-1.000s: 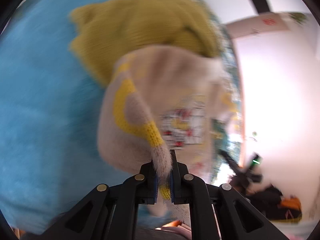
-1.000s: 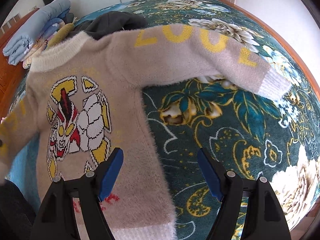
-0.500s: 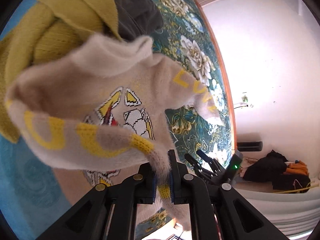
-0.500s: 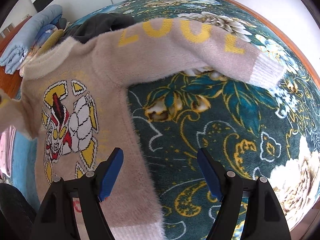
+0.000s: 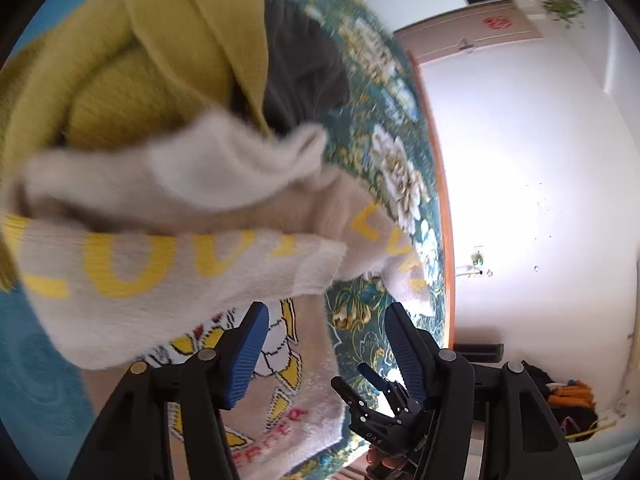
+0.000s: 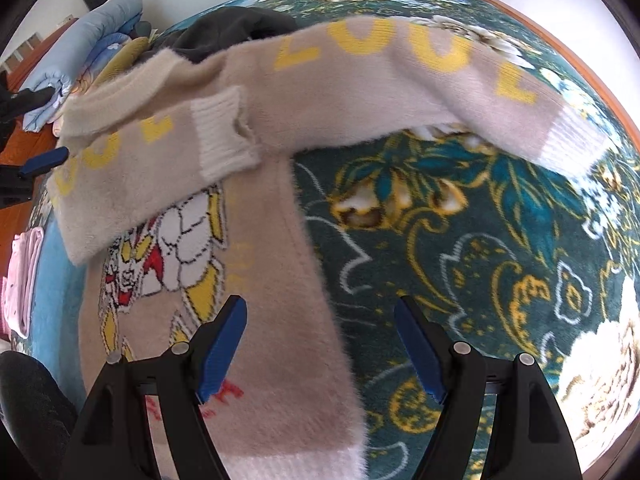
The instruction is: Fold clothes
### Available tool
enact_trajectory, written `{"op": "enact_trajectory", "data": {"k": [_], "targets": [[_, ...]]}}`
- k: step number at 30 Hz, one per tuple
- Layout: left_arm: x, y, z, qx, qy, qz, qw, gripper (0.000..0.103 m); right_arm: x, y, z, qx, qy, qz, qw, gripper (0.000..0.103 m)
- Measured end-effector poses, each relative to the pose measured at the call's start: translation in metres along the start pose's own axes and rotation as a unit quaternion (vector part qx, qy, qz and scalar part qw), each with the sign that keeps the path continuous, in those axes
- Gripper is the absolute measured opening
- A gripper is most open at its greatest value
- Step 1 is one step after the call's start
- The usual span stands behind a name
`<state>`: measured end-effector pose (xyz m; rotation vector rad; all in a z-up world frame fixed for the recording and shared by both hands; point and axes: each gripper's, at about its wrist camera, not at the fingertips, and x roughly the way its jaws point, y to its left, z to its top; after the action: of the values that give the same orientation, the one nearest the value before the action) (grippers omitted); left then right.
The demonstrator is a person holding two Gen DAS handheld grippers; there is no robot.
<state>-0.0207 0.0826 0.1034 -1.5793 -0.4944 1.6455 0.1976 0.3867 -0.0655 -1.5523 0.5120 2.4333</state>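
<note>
A beige fuzzy sweater (image 6: 260, 260) with a robot picture lies face up on the floral blanket (image 6: 480, 240). One sleeve (image 6: 132, 168) with yellow letters lies folded across its chest, with the white cuff near the collar. The other sleeve (image 6: 400, 68) stretches out to the right. My left gripper (image 5: 325, 312) hovers just behind the folded sleeve (image 5: 160, 272); its jaws are opening with nothing between them. My right gripper (image 6: 320, 304) stands open over the sweater's lower side edge, holding nothing. It also shows in the left wrist view as the right gripper (image 5: 376, 384).
A yellow-green garment (image 5: 140, 60) and a dark grey one (image 5: 304, 68) are heaped beyond the collar. Folded light blue bedding (image 6: 92, 36) and pink cloth (image 6: 24, 276) lie at the left. The bed's wooden edge (image 5: 440, 200) runs along the right, with white floor beyond.
My left gripper carried the sleeve across the sweater's chest, then opened and let it go. The sleeve now rests on the chest. The right gripper stayed open in place.
</note>
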Motion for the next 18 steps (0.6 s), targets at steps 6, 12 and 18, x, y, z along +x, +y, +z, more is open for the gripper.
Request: {"op": "enact_trajectory", "data": {"k": [6, 12, 18], "targets": [[-0.031, 0.047, -0.019, -0.021, -0.054, 0.061, 0.9965, 0.065, 0.01, 0.04, 0.038, -0.024, -0.026, 0.061, 0.998, 0.077], [-0.019, 0.1, -0.024, -0.078, -0.048, 0.096, 0.9912, 0.065, 0.045, 0.067, 0.088, -0.015, -0.044, 0.11, 0.993, 0.077], [-0.038, 0.116, -0.036, -0.09, -0.07, 0.085, 0.9899, 0.065, 0.045, 0.054, 0.098, 0.037, -0.04, 0.121, 0.991, 0.077]]}}
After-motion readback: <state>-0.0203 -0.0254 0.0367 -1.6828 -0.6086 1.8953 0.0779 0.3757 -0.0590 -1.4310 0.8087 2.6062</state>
